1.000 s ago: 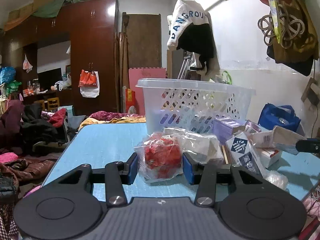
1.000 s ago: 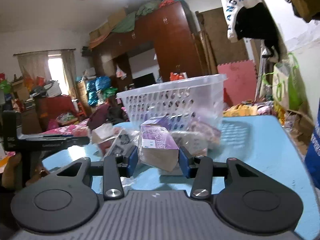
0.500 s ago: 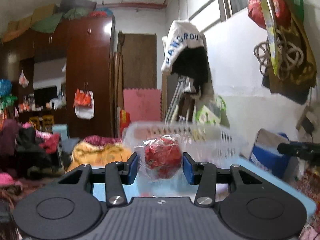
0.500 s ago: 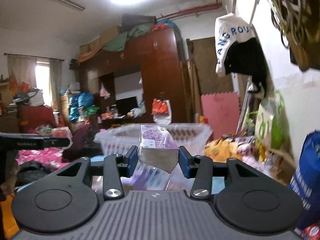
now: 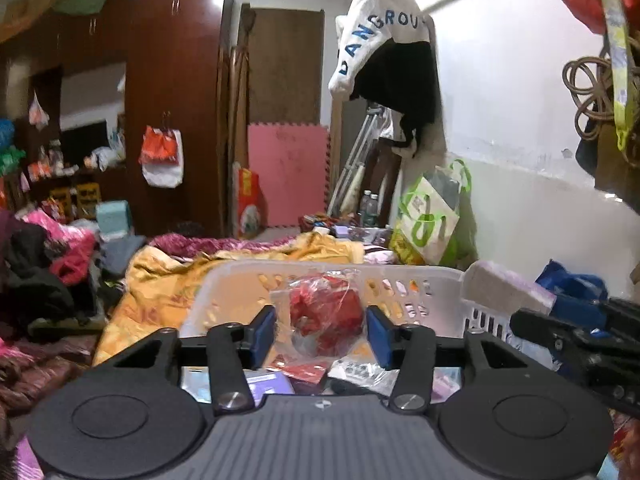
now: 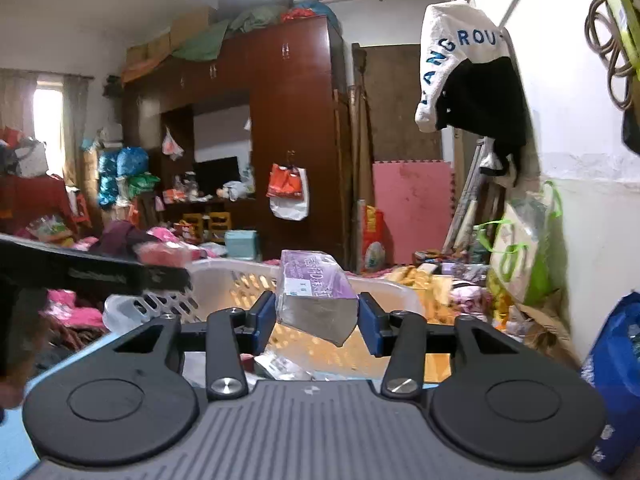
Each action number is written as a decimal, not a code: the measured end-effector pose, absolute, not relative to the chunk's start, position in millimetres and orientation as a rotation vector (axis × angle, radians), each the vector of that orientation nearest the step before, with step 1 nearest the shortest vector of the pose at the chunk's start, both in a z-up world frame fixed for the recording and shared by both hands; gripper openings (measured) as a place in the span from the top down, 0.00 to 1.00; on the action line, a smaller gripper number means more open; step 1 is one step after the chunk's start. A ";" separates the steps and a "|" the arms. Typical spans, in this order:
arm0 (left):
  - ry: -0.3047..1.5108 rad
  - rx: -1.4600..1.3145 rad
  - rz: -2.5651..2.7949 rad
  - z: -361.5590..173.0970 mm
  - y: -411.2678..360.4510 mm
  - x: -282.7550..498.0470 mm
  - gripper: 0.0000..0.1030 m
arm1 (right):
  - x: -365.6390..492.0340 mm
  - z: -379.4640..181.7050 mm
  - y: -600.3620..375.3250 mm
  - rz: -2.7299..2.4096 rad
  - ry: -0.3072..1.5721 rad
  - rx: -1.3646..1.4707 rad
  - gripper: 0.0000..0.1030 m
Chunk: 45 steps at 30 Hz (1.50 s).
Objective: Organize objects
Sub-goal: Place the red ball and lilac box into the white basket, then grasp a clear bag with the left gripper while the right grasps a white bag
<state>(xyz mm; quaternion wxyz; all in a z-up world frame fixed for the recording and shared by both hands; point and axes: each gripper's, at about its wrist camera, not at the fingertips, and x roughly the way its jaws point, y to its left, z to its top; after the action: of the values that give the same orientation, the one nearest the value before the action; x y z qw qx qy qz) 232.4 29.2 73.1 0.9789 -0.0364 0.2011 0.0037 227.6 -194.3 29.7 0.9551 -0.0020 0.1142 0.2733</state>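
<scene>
Left wrist view: fisheye mounted behind the left gripper (image 5: 321,330), looking forward along its two fingers, tilted slightly down, close over the near rim of a white basket (image 5: 320,270). Beyond: wardrobe (image 5: 176,92), pink mat (image 5: 288,176), white wall at right.

Right wrist view: fisheye behind the right gripper (image 6: 317,322), facing the same way, slightly lower pitch, close to the same basket (image 6: 236,276) from its right side.

Shared: basket, wardrobe (image 6: 292,120), pink mat (image 6: 412,208), hanging white garment (image 5: 380,52) (image 6: 460,60), green bag (image 5: 432,216) (image 6: 520,248). Each view catches the other gripper at its edge.
</scene>
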 end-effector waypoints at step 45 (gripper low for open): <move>0.323 -0.033 0.026 -30.8 22.3 72.1 0.59 | 66.0 -86.3 -220.6 0.857 0.335 -0.119 0.54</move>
<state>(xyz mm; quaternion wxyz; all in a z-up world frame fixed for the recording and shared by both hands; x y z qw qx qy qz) 72.1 22.3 -30.8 0.9867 -0.0164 0.1610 0.0131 66.0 -220.6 -86.3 0.8942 -0.0574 0.1618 0.4135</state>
